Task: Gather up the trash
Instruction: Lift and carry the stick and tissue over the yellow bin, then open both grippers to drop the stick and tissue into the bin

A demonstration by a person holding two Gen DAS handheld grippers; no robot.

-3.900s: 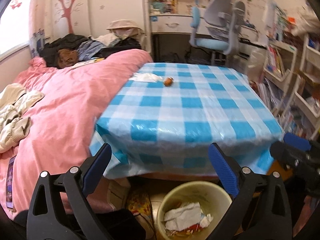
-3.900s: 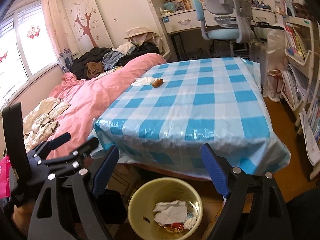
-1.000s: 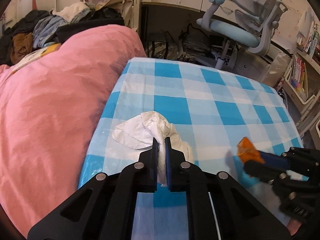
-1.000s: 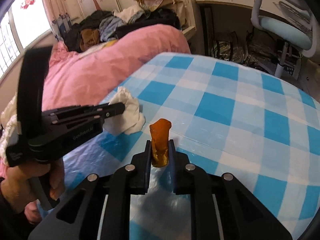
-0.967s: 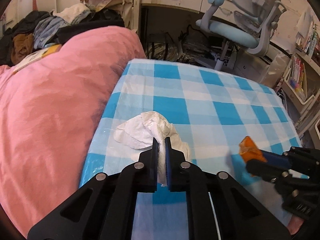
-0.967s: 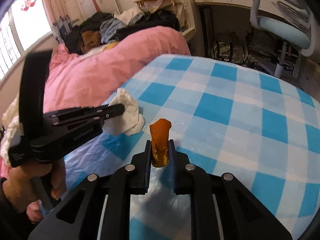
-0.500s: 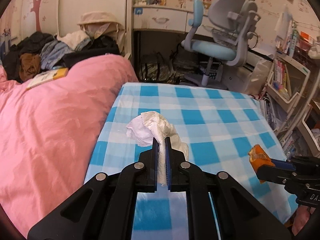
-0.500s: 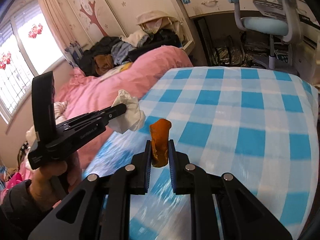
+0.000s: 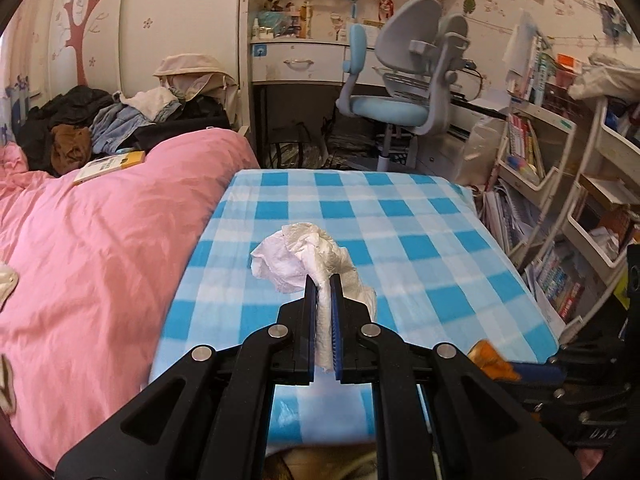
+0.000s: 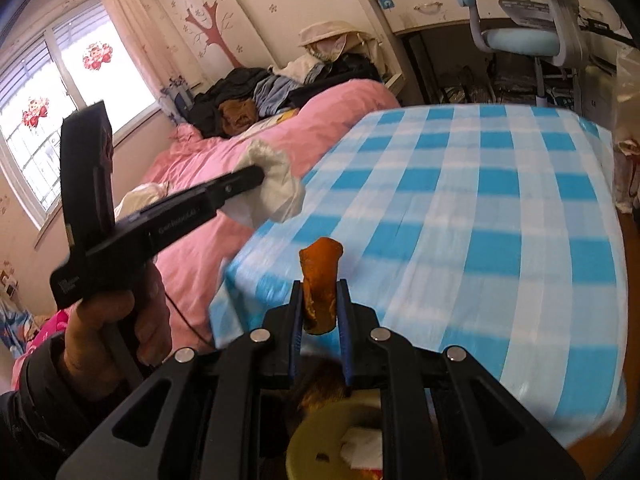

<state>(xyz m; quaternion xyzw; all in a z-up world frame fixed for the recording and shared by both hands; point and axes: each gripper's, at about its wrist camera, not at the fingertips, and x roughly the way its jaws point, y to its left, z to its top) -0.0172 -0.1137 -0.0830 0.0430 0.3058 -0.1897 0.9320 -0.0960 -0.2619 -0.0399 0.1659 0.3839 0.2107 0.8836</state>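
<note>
L gripper (image 9: 321,312) pinched tight on tissue (image 9: 304,258), R gripper (image 10: 320,308) clamped on orange peel (image 10: 320,280). Both held clear of table (image 10: 500,240), prob for bin (image 10: 320,440) drop below.

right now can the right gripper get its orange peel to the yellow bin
Probably yes: the right gripper, shut on the orange peel, hangs past the table edge with the yellow bin open just below, nothing between.

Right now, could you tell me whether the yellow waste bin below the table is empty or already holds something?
Not empty. In the right wrist view the yellow waste bin shows white crumpled paper inside, under the right gripper.
</note>
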